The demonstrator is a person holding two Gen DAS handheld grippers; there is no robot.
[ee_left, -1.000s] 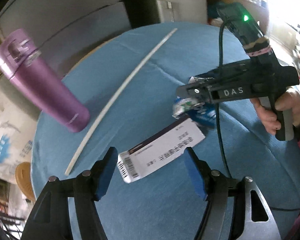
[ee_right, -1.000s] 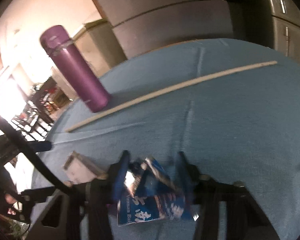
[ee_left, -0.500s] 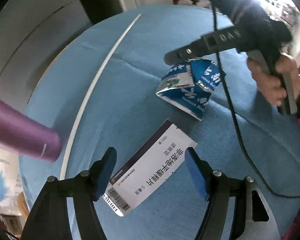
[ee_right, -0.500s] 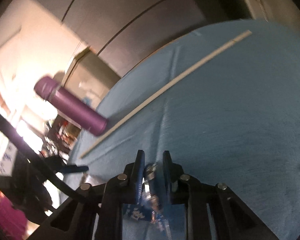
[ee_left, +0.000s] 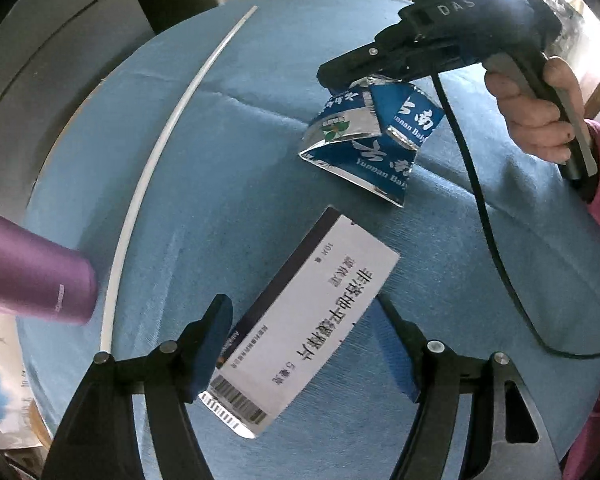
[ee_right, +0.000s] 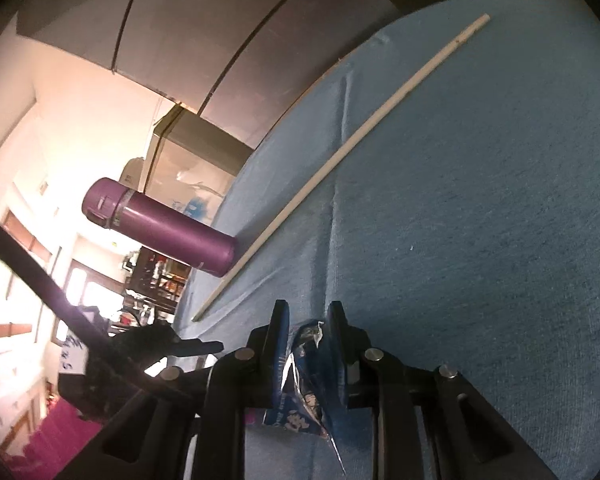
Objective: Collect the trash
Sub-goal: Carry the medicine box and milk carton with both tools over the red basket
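Crumpled blue-and-silver foil wrapper (ee_left: 374,142) hanging pinched above the blue surface (ee_left: 228,184), white barcoded paper ticket (ee_left: 300,320) lying flat, skewed

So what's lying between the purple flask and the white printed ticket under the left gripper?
In the left wrist view, a long thin white strip crosses the blue tablecloth between the purple flask and the white printed ticket; otherwise only cloth.

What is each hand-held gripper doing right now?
Left hand-held gripper: open, fingers on either side of the white barcoded box, not squeezing it.
Right hand-held gripper: closed on the blue foil wrapper.
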